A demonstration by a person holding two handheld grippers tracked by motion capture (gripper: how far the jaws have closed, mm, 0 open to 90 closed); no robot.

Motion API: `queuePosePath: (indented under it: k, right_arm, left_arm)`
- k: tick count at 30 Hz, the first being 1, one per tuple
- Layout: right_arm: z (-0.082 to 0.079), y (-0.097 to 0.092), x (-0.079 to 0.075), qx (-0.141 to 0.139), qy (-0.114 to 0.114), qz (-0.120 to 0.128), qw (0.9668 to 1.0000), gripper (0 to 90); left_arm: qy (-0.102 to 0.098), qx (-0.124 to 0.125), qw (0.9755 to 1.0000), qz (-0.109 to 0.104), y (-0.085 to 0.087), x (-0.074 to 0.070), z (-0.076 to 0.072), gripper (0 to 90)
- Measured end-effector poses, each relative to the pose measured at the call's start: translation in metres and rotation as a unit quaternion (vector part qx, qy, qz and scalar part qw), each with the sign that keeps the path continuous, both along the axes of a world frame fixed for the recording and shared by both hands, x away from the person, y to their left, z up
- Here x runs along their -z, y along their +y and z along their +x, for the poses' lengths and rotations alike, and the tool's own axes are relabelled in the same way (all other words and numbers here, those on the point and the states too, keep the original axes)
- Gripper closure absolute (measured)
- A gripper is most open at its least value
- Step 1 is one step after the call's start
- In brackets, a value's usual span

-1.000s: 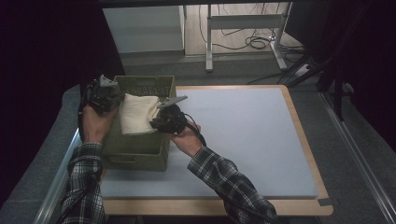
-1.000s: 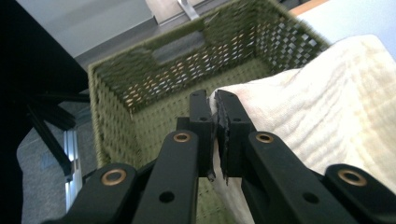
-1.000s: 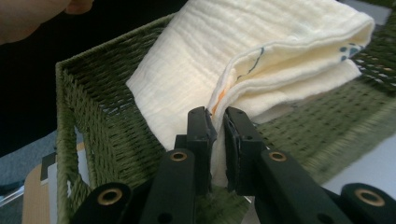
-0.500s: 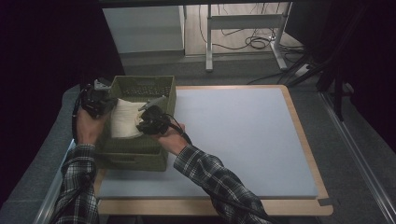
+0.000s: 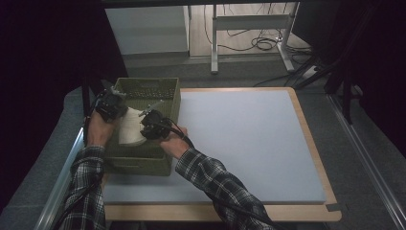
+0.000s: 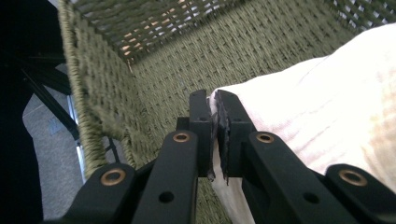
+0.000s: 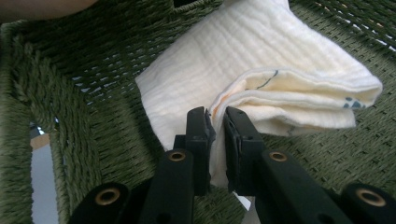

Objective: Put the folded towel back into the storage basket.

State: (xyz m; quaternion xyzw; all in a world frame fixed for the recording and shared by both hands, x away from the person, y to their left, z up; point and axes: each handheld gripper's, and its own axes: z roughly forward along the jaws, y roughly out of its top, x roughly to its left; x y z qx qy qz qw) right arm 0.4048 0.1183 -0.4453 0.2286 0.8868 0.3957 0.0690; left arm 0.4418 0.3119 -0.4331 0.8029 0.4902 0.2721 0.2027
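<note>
Grey table padding (image 5: 249, 143) carried a green woven basket (image 5: 165, 91); inside it, a folded cream cloth (image 5: 131, 132) was clamped at opposite edges by left gripper (image 6: 217, 116) and right gripper (image 7: 215, 126), keeping the fold intact.

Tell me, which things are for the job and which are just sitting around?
In the job:
- folded cream muslin cloth
- green woven basket holding it
- left gripper and right gripper, both pinching the cloth

Just around:
- pale blue mat
- black cables on the floor
- metal table legs
</note>
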Motion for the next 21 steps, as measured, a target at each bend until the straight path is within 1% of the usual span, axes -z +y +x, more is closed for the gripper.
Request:
queuePosePath:
  k: [5,8,11,12,13,14,16,17,21]
  right_arm:
    - [0.001,0.003,0.001,0.000,-0.009,-0.014,0.9999,79.6]
    - [0.002,0.004,0.001,-0.004,-0.013,-0.018,0.9997,78.3]
    - [0.003,0.004,0.001,-0.006,-0.017,-0.020,0.9996,73.5]
    - [0.003,0.004,0.001,-0.006,-0.019,-0.018,0.9996,71.4]
    - [0.003,0.004,0.001,-0.005,-0.022,-0.018,0.9996,70.1]
    - [0.003,0.004,0.001,-0.004,-0.022,-0.017,0.9996,69.1]
    - [0.003,0.003,0.000,-0.002,-0.021,-0.011,0.9997,68.1]
    - [0.004,0.002,0.000,-0.001,-0.024,-0.010,0.9997,67.4]
    - [0.005,-0.001,-0.001,0.000,-0.028,0.000,0.9996,64.5]
  left_arm:
    - [0.022,-0.002,0.9996,0.015,-0.003,0.006,0.005,85.4]
    - [0.029,-0.001,0.9995,0.014,-0.002,0.009,0.007,85.3]
    - [0.040,-0.002,0.9991,0.016,-0.001,0.014,0.010,84.2]
    - [0.042,-0.003,0.9989,0.018,-0.001,0.016,0.011,82.6]
    - [0.040,-0.003,0.9990,0.020,-0.002,0.018,0.012,77.7]
    - [0.042,-0.005,0.9988,0.023,-0.002,0.019,0.013,74.7]
    - [0.043,-0.007,0.9989,0.019,-0.002,0.021,0.014,71.0]
    - [0.042,-0.008,0.9989,0.019,-0.002,0.022,0.014,68.0]
    - [0.034,-0.014,0.9993,0.011,0.000,0.019,0.013,61.8]
